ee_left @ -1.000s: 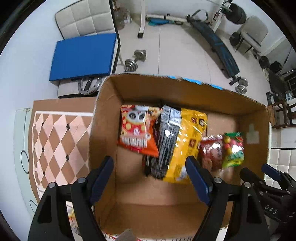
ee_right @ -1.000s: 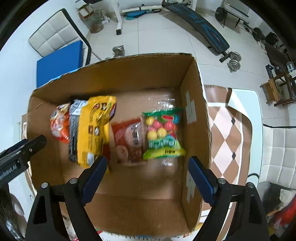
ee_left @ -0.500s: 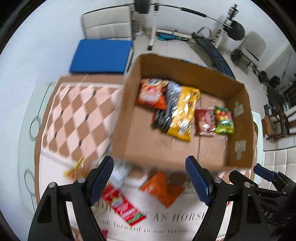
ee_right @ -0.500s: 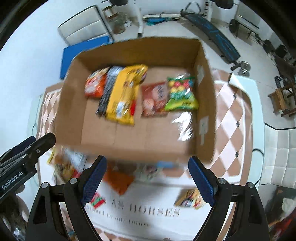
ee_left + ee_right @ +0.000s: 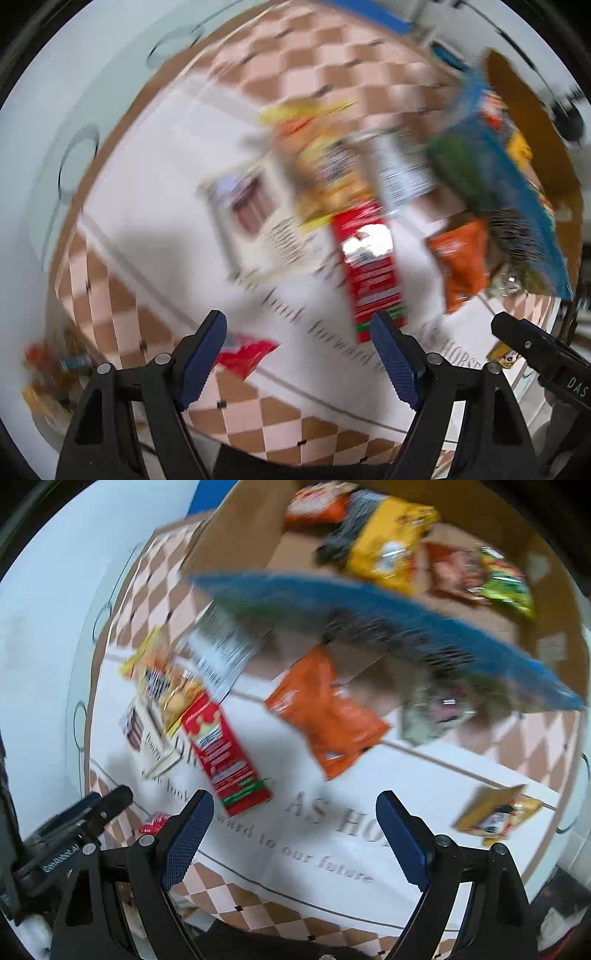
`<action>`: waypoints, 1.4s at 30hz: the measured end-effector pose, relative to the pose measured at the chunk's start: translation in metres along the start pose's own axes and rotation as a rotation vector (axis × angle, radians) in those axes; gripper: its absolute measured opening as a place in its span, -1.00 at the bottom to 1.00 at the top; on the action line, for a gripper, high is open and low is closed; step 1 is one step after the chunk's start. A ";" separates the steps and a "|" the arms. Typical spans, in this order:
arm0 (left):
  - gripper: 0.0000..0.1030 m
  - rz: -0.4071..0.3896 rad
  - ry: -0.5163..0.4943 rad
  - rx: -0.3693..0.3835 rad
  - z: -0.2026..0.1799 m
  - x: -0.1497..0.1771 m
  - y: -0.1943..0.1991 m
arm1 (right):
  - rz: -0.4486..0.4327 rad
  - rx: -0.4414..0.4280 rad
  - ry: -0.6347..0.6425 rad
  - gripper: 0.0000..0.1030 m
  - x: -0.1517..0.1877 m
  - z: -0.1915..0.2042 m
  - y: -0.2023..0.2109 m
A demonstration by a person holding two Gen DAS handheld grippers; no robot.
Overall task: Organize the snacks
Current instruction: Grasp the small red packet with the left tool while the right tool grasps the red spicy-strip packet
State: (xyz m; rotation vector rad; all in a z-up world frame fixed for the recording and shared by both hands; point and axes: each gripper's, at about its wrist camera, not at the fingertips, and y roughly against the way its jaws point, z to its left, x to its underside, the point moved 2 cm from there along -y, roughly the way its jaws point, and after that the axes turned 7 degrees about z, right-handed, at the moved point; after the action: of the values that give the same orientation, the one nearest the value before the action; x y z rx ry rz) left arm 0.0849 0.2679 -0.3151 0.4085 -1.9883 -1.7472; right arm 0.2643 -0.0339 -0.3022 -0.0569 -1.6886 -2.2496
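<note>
Blurred though both views are, I read my left gripper (image 5: 297,360) as wide open and empty above a small red packet (image 5: 246,353). I'd settle before closing. My right gripper (image 5: 295,840), equally open and empty, should take the long red snack box (image 5: 225,753), then the orange pouch (image 5: 327,712), into the cardboard box (image 5: 236,535).

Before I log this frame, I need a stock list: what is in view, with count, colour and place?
cardboard box: one, brown, blue outer side, far end of cloth.
packets in box: about five; orange, dark, yellow, red, green; along its far wall.
red packet: one, on cloth, left.
orange packet: one, on cloth by box.
yellow packet: one, on cloth, right.
other packets: a blurred cluster, left of box.
tablecloth: one, white with checked border.
left gripper: open, empty.
right gripper: open, empty.
</note>
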 end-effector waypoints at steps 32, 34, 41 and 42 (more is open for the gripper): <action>-0.21 0.168 0.256 0.100 0.059 0.024 -0.098 | 0.140 0.271 0.172 0.18 -0.030 0.112 -0.131; -0.24 0.158 0.244 0.087 0.053 0.022 -0.097 | 0.131 0.261 0.172 0.09 -0.028 0.114 -0.130; -0.27 0.143 0.181 0.056 0.027 0.011 -0.085 | 0.121 0.198 0.116 -0.05 -0.015 0.091 -0.119; -0.28 0.132 0.161 0.048 0.020 0.009 -0.081 | 0.119 0.191 0.109 -0.06 -0.013 0.088 -0.117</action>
State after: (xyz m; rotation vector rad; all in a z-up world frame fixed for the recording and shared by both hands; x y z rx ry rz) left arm 0.0607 0.2683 -0.3953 0.4106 -1.9012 -1.5396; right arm 0.2298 0.0804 -0.3878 0.0097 -1.7834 -1.9605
